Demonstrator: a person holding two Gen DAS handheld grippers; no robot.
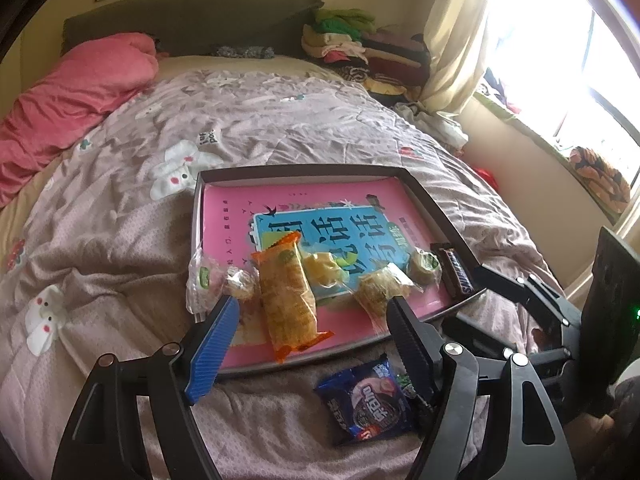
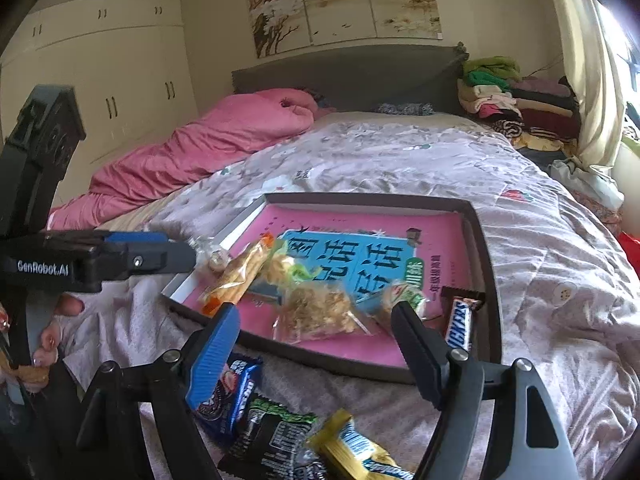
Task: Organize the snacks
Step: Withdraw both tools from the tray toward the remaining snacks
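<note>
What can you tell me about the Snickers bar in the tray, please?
The Snickers bar is a sealed brown wrapper, glossy like plastic film, with white and blue lettering and crimped ends. It lies flat inside the dark-rimmed tray, in the near corner along its side wall, on the pink book cover. A round clear-wrapped snack sits close beside it. No gripper touches it.
</note>
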